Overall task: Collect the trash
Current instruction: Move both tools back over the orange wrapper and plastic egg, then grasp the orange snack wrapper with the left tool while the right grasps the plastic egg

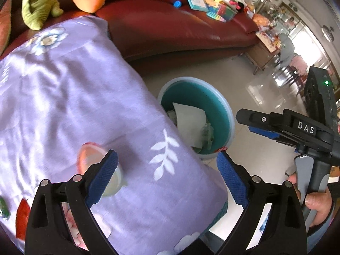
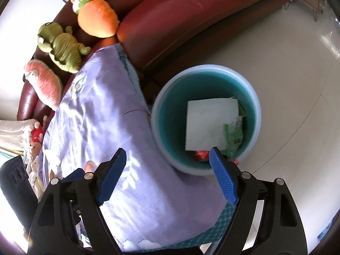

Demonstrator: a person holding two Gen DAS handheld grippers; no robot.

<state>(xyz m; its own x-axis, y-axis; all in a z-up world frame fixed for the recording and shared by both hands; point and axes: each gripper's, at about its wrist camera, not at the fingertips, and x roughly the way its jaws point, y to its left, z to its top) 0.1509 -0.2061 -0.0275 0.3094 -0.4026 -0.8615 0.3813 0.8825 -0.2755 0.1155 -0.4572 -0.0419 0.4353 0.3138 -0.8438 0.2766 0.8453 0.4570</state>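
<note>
We're holding both grippers spread wide with nothing in them: left gripper [image 1: 167, 178] hovering over the purple cloth [image 1: 74, 97], its left pad beside a clear plastic cup [image 1: 95, 163] lying there; right gripper [image 2: 170, 174] hanging above the cloth edge and the teal bin [image 2: 252, 97], which is holding white paper [image 2: 208, 123] and a green wrapper [image 2: 233, 136]; red sofa [image 2: 180, 14] sitting behind

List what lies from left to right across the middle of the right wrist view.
Pink plush → purple sheet → teal bin → white paper → green wrapper → floor.
</note>
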